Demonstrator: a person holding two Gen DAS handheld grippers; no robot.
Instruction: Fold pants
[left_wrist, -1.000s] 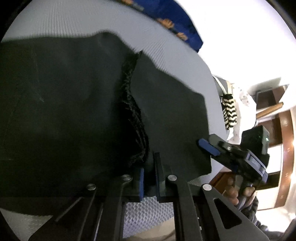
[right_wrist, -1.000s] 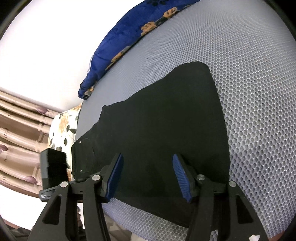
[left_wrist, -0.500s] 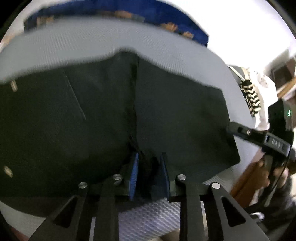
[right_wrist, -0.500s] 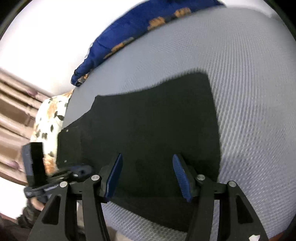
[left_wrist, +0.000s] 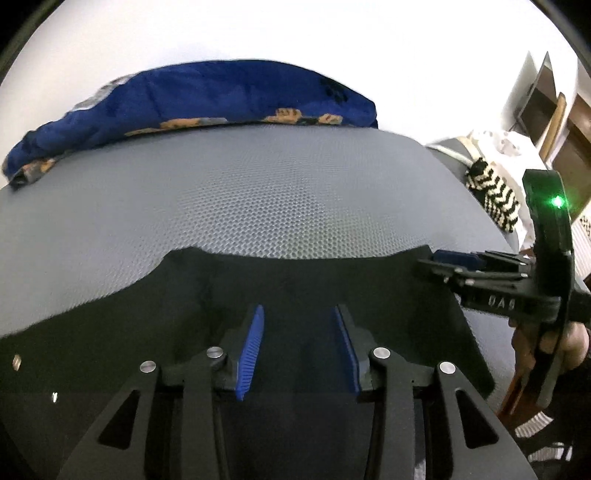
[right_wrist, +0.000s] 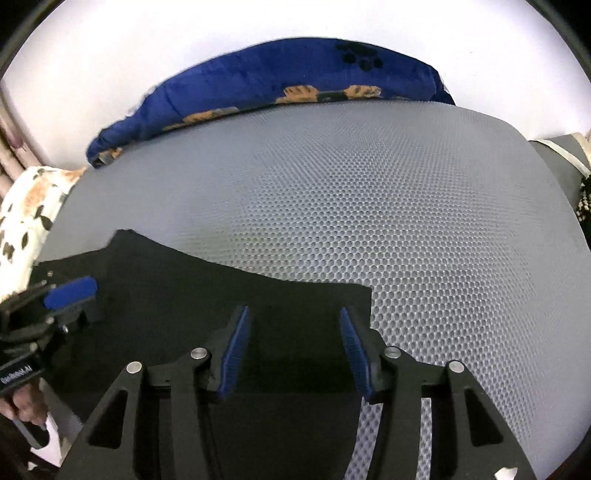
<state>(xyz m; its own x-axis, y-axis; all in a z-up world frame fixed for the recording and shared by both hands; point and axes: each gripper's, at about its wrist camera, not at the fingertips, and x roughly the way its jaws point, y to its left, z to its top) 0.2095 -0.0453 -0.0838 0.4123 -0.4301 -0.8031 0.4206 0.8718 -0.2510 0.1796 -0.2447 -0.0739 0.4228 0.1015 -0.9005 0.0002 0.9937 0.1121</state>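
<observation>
The black pants (left_wrist: 177, 295) lie flat and folded on the grey mesh mattress (left_wrist: 258, 184). My left gripper (left_wrist: 300, 347) hovers over their near part, its jaws opening. No fabric is pinched between the blue pads; the cloth lies below them. In the right wrist view the pants (right_wrist: 177, 288) fill the lower left. My right gripper (right_wrist: 295, 347) hangs over their right corner. Its jaws are closing but still apart, with nothing pressed between them. Each gripper shows in the other's view: the right gripper (left_wrist: 454, 258) at the pants' right edge, the left gripper (right_wrist: 70, 291) at the left.
A blue blanket with paw prints (left_wrist: 221, 96) lies along the mattress's far edge. A floral pillow (right_wrist: 26, 206) sits at the left, a black-and-white zigzag cloth (left_wrist: 495, 192) at the right. Wooden furniture (left_wrist: 569, 129) stands beyond. A hand (left_wrist: 569, 339) holds the right gripper.
My left gripper let go of the bunched fold of the pants, opened and drew back, so more mattress shows. My right gripper swung right to the pants' corner and its jaws narrowed slightly.
</observation>
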